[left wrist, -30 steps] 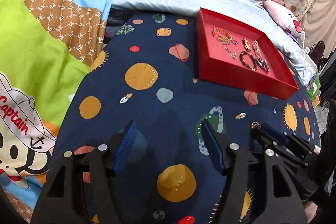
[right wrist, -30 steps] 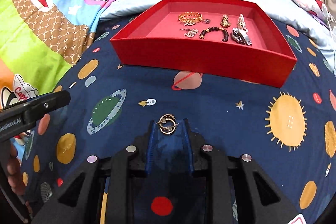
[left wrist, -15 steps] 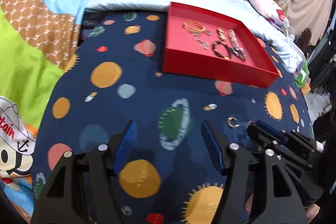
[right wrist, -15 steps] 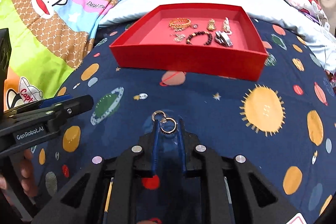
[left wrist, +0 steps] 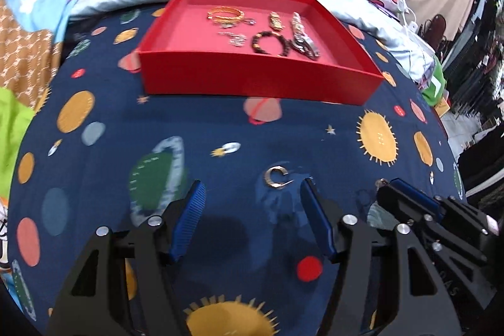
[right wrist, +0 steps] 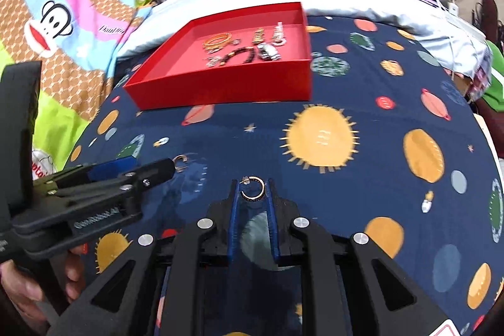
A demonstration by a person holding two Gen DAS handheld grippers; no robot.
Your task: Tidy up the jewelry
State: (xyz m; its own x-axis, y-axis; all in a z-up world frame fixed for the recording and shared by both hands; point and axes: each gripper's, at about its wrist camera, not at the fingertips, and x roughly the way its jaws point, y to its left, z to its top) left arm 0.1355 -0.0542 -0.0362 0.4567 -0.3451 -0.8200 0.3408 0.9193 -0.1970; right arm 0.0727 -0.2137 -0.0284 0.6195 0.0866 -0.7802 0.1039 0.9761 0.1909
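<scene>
Right gripper point(right wrist: 252, 189) clamps a hoop earring point(right wrist: 253, 188). Left gripper point(left wrist: 252, 194) closing a little, nothing gripped; second hoop point(left wrist: 277, 177) at 1 o'clock of its fingertips.

Tray point(left wrist: 258, 81) red. Bedsheet point(left wrist: 315, 153) navy, orange suns, planets. Bracelet point(left wrist: 225, 14) gold. Gripper pads point(left wrist: 189, 222) blue.

"Captain" partly visible on cartoon blanket point(right wrist: 41, 169)
</scene>
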